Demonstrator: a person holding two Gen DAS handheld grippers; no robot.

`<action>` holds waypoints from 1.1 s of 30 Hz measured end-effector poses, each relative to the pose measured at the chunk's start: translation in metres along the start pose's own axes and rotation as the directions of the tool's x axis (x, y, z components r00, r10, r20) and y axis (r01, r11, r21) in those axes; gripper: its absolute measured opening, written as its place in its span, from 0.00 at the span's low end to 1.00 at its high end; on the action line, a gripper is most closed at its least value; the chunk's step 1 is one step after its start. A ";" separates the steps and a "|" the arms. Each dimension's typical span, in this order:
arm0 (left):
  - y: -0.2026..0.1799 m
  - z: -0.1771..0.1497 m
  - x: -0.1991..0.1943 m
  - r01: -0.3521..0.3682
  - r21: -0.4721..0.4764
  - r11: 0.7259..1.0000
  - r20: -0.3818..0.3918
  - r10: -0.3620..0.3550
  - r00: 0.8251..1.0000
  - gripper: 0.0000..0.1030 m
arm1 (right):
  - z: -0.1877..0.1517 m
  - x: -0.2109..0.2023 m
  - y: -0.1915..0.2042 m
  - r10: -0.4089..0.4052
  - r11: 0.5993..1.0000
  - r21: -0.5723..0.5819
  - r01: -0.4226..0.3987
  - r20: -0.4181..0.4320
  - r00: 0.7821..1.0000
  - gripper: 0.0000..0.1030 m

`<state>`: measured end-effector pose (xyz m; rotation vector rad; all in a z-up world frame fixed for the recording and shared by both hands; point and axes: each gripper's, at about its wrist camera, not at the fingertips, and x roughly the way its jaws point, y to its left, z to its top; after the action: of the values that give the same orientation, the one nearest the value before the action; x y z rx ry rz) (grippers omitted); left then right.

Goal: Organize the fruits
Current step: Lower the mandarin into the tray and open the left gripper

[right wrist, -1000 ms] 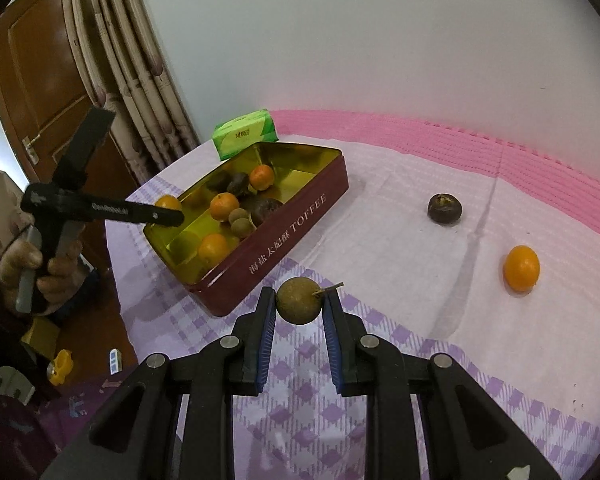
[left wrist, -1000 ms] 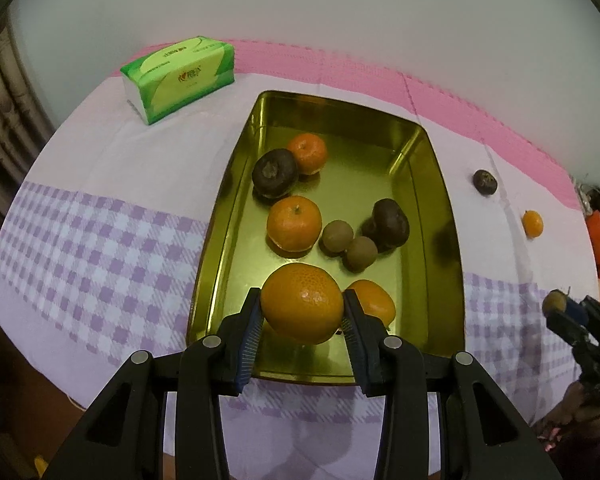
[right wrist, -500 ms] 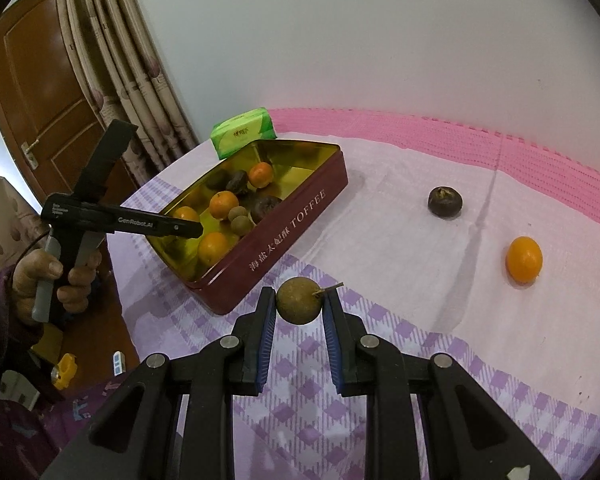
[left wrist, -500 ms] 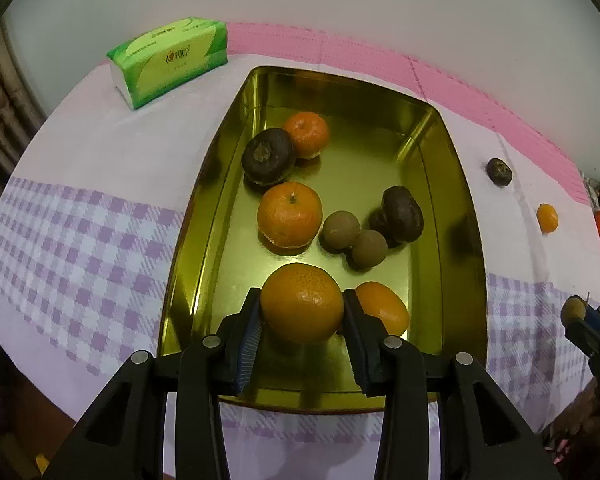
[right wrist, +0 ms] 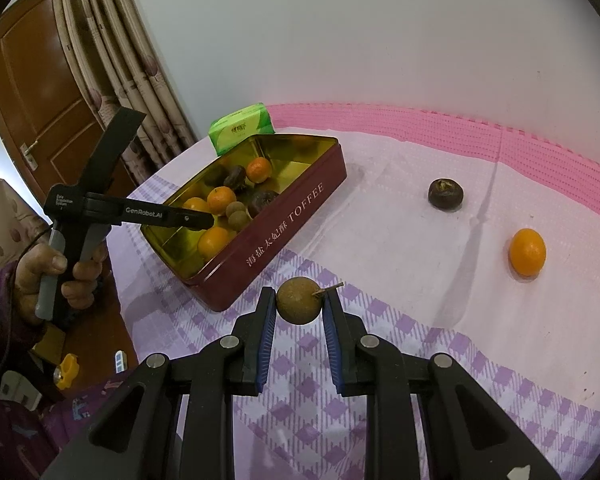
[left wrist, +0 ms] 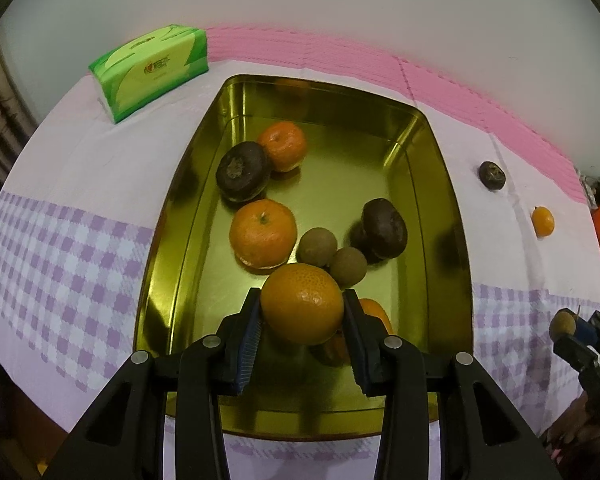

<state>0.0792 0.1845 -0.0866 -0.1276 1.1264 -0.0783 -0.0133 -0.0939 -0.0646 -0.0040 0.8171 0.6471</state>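
My left gripper (left wrist: 302,314) is shut on an orange tangerine (left wrist: 302,308) and holds it over the near part of the gold toffee tin (left wrist: 448,208). The tin holds several fruits: tangerines (left wrist: 263,238), dark mangosteens (left wrist: 242,176) and two brown longans (left wrist: 317,246). My right gripper (right wrist: 299,306) is shut on a brown longan (right wrist: 299,300) with a short stem, above the checked cloth beside the tin (right wrist: 292,220). A mangosteen (right wrist: 445,194) and a tangerine (right wrist: 527,252) lie loose on the cloth to the right.
A green tissue pack (left wrist: 150,70) lies behind the tin at the far left. A white wall runs along the pink cloth edge (right wrist: 420,124). Curtains (right wrist: 112,64) and a wooden door (right wrist: 40,92) stand left of the table.
My left gripper has moved forward and lower over the tin with the tangerine. My right gripper has stayed almost still with the longan.
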 end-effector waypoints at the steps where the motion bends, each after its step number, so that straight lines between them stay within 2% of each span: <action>1: -0.001 0.000 0.000 0.002 0.002 1.000 0.001 -0.002 1.000 0.39 | 0.000 0.000 0.000 0.000 1.000 0.000 0.000 0.000 1.000 0.21; 16: -0.034 0.007 0.003 -0.010 0.081 0.997 0.046 0.006 0.999 0.40 | 0.002 0.000 0.001 -0.004 1.000 0.001 0.004 -0.003 1.000 0.21; 26: -0.032 0.005 -0.019 -0.025 0.081 0.996 0.080 0.019 0.997 0.40 | 0.010 -0.004 0.012 -0.004 1.000 -0.019 0.004 0.008 1.000 0.21; 33: -0.034 0.002 -0.042 -0.078 0.095 0.992 0.129 0.065 0.989 0.41 | 0.015 -0.009 0.024 -0.007 0.999 -0.040 0.008 0.015 1.000 0.21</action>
<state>0.0633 0.1561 -0.0435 -0.0028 0.9980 -0.0617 -0.0208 -0.0753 -0.0429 -0.0385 0.7889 0.6558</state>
